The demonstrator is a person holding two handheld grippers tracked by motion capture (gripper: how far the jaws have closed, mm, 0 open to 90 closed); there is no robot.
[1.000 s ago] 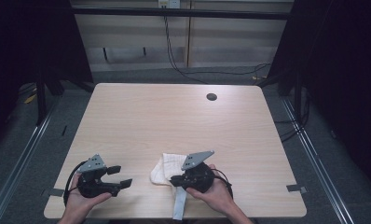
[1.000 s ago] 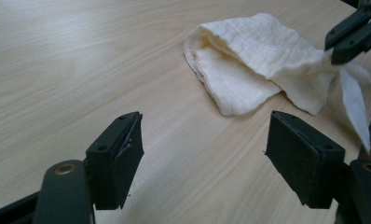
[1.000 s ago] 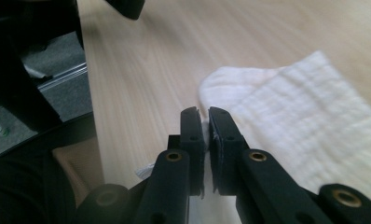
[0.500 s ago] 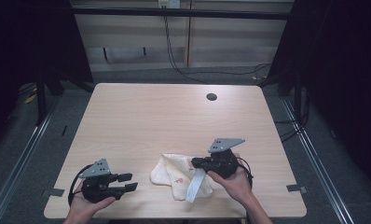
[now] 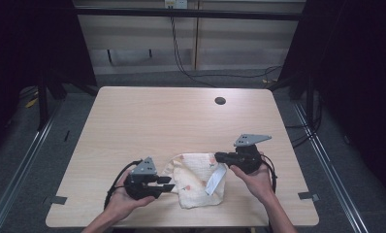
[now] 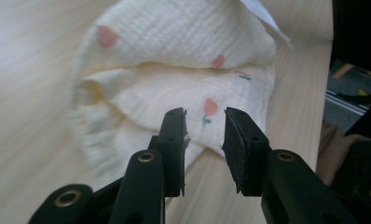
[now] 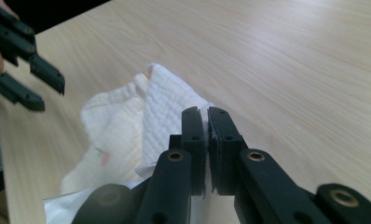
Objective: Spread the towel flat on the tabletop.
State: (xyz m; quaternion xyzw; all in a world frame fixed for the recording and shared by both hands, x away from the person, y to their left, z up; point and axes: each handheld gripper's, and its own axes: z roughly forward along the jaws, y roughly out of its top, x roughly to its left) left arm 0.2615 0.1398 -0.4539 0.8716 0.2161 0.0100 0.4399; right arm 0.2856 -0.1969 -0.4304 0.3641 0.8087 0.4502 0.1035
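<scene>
A cream cloth (image 5: pixel 196 182) with small pink prints lies crumpled near the table's front edge, a white label (image 5: pixel 214 179) hanging from its right side. My right gripper (image 5: pixel 217 156) is shut on the cloth's upper right edge, and its own view has the cloth (image 7: pixel 127 121) pinched at the tips of the right gripper (image 7: pixel 207 114). My left gripper (image 5: pixel 170 183) points at the cloth's left edge. Its jaws have just been closing. In its own view, a gap remains between the jaws of the left gripper (image 6: pixel 204 128), and the cloth (image 6: pixel 174 88) lies just beyond them, not pressed.
A small dark round hole (image 5: pixel 220 101) sits at the far right of the wooden table (image 5: pixel 147 121). The table's front edge is close under both hands. Dark floor, rails and cables surround the table.
The right gripper moved right and slightly away, drawing the cloth out sideways. The left gripper moved right, up to the cloth's left edge, and its jaws narrowed.
</scene>
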